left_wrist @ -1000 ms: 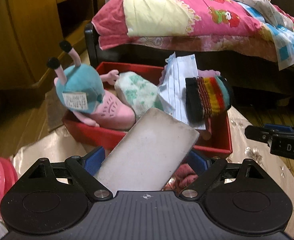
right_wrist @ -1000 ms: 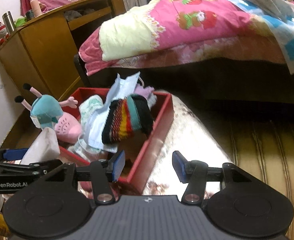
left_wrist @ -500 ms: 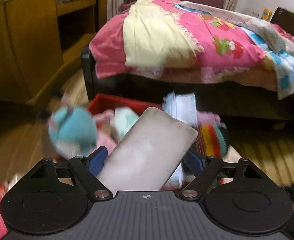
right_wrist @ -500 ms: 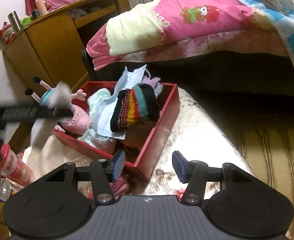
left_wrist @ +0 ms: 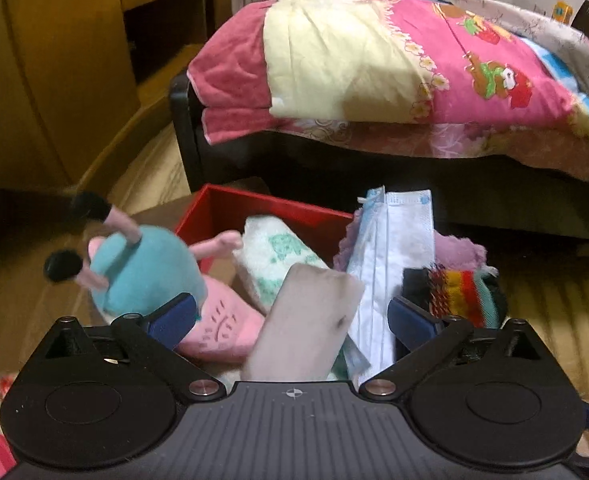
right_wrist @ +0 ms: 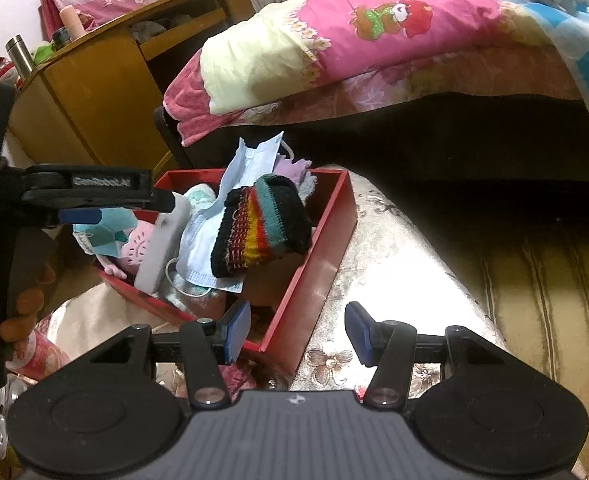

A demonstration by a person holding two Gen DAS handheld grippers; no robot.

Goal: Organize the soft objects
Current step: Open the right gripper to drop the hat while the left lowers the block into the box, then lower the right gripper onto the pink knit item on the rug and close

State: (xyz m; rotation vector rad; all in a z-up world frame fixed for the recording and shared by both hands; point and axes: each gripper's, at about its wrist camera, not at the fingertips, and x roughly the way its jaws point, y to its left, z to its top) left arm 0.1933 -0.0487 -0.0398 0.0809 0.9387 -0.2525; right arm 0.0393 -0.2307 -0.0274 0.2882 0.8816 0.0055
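Observation:
A red box (left_wrist: 254,204) (right_wrist: 326,264) holds a teal and pink plush toy (left_wrist: 146,276), a white-green cloth (left_wrist: 278,252), a face mask (left_wrist: 390,248), a purple cloth (left_wrist: 458,252) and a striped sock (right_wrist: 262,228). A grey-white sponge block (left_wrist: 310,320) (right_wrist: 162,240) leans upright inside the box against the plush toy. My left gripper (left_wrist: 290,312) hovers over it, its jaws opening, with gaps between both pads and the block. My right gripper (right_wrist: 298,328) is open over the box's near corner with nothing between its fingers.
The box rests on a shiny floral cloth (right_wrist: 374,240). A bed with a pink quilt (left_wrist: 374,60) stands behind it, and a wooden cabinet (left_wrist: 54,60) is at the left. A person's hand (right_wrist: 18,300) holds the left gripper above a pink can (right_wrist: 34,352).
My left gripper has carried the sponge block forward over the red box and widened its jaws, so the block has come free and now leans in the box. The right gripper has stayed put.

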